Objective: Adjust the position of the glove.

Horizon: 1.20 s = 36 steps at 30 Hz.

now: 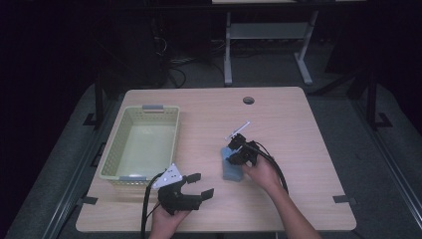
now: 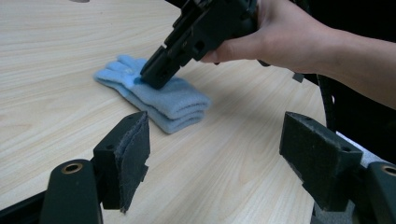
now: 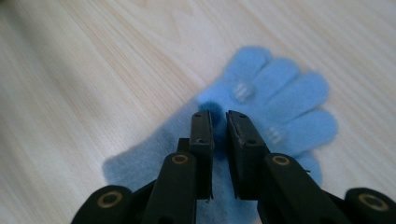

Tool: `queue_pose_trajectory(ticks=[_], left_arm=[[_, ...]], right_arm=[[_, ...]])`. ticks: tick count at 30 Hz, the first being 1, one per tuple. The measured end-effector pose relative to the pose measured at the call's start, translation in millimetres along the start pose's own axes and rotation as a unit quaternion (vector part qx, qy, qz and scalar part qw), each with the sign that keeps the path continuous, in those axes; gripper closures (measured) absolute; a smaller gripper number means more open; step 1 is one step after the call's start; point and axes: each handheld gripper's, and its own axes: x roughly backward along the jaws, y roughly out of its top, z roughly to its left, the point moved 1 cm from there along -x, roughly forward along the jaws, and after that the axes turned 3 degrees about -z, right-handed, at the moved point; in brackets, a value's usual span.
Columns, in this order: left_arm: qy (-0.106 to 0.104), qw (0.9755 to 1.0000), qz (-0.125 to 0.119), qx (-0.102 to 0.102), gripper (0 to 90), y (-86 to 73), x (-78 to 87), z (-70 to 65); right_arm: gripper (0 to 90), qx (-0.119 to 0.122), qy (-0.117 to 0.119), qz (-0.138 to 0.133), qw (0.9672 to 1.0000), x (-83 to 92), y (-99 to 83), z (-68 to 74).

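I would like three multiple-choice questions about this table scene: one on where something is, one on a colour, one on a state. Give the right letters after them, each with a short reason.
1. Where does the basket stand on the table in the high view?
A. on its left part
B. on its right part
C. at the far edge, over the round hole

2. What colour are the gloves?
A. red
B. light blue
C. black

3. How does the left claw stand?
A. shut on the gloves
B. shut on the basket rim
C. open, holding nothing

Answers:
1. A, the pale green basket sits left of the gloves, near the table's left edge.
2. B, both claw views show fuzzy light blue gloves, stacked.
3. C, its pads stand wide apart over bare wood, while the right claw pinches glove fabric.
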Motion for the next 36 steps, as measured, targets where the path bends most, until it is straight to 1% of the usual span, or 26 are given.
queue_pose_trajectory(ticks=[1,4,6,7,9,13,14,15,17,19,21,23,24,25,26,28,29,31,32,33,34,35,36], left_arm=[[0.0,1.0,0.0,0.002,24.1,-0.1,-0.4,0.0],[-0.001,1.0,0.001,0.002,24.1,0.0,-0.8,0.5],[-0.001,1.0,0.001,0.001,24.1,0.0,-0.9,0.6],[-0.001,1.0,0.001,0.003,24.1,-0.1,-0.9,0.5],[-0.001,1.0,0.002,0.003,24.1,-0.2,-0.8,1.0],[-0.002,1.0,0.001,0.01,24.1,-0.5,-1.3,0.8],[-0.001,1.0,0.001,0.009,24.1,-0.5,-1.5,0.7],[-0.002,1.0,0.002,0.004,24.2,-0.5,-2.2,0.8],[-0.001,1.0,0.003,0.006,24.2,-0.7,-4.1,0.5],[-0.001,0.9999,0.005,0.012,24.3,-0.5,-6.1,0.1],[0.001,0.9998,0.006,0.017,24.3,-0.7,-8.6,-0.1],[0.002,0.9997,0.005,0.023,24.3,-0.6,-10.7,0.2],[0.002,0.9997,0.003,0.023,24.3,-0.7,-12.2,0.7],[0.002,0.9997,0.006,0.023,24.3,-0.2,-13.4,1.0],[0.005,0.9997,0.006,0.025,24.3,0.5,-14.8,1.2],[0.008,0.9995,0.004,0.03,24.3,2.7,-16.9,2.6],[0.009,0.9995,0.003,0.032,24.3,3.2,-17.6,2.8],[0.016,0.9992,0.011,0.035,24.3,7.8,-21.4,4.2],[0.018,0.9989,0.008,0.043,24.4,10.4,-23.5,4.3],[0.02,0.9988,0.007,0.043,24.4,13.0,-25.7,4.3],[0.024,0.9987,0.005,0.045,24.5,15.7,-29.2,3.3],[0.029,0.9986,0.01,0.044,24.5,18.2,-32.8,3.0],[0.031,0.9985,0.013,0.043,24.5,20.0,-36.7,3.1]], right_arm=[[81.5,0.0,0.001,-0.004,1.0,1.6,0.0,0.3],[82.3,0.002,-0.002,-0.001,1.0,0.9,-0.6,0.7],[82.2,-0.004,0.0,0.01,0.9999,-4.4,-2.4,0.0],[81.8,-0.006,0.003,0.011,0.9999,-5.7,-3.0,-0.4],[79.0,-0.011,0.008,0.0,0.9999,-5.2,-4.0,-2.5],[72.4,-0.024,0.012,-0.017,0.9995,2.8,-6.3,-6.0],[70.9,-0.027,0.012,-0.02,0.9994,5.2,-7.4,-6.9],[69.9,-0.029,0.013,-0.023,0.9992,7.1,-8.4,-7.6],[66.0,-0.037,0.014,-0.033,0.9987,12.2,-11.3,-9.9],[62.4,-0.051,0.021,-0.039,0.9977,17.1,-15.2,-12.8],[57.6,-0.068,0.027,-0.05,0.9961,21.6,-19.3,-15.9],[54.9,-0.087,0.028,-0.07,0.9933,27.1,-25.0,-19.3],[53.9,-0.096,0.033,-0.079,0.9917,29.4,-28.3,-21.3],[52.7,-0.109,0.037,-0.082,0.99,31.5,-31.5,-22.6],[51.5,-0.115,0.038,-0.084,0.989,33.0,-34.6,-23.9],[49.8,-0.123,0.037,-0.088,0.9877,34.9,-39.2,-25.7],[48.8,-0.128,0.038,-0.095,0.9865,36.5,-43.1,-26.7],[46.2,-0.138,0.036,-0.094,0.9854,36.8,-46.8,-27.0],[45.1,-0.139,0.032,-0.092,0.9854,36.3,-48.8,-27.3],[43.9,-0.146,0.029,-0.091,0.9847,35.8,-50.9,-27.8],[42.6,-0.156,0.03,-0.091,0.9832,35.3,-52.5,-28.3],[42.3,-0.161,0.033,-0.093,0.9819,35.1,-54.3,-29.2],[42.0,-0.171,0.037,-0.094,0.98,35.6,-56.1,-28.9]])
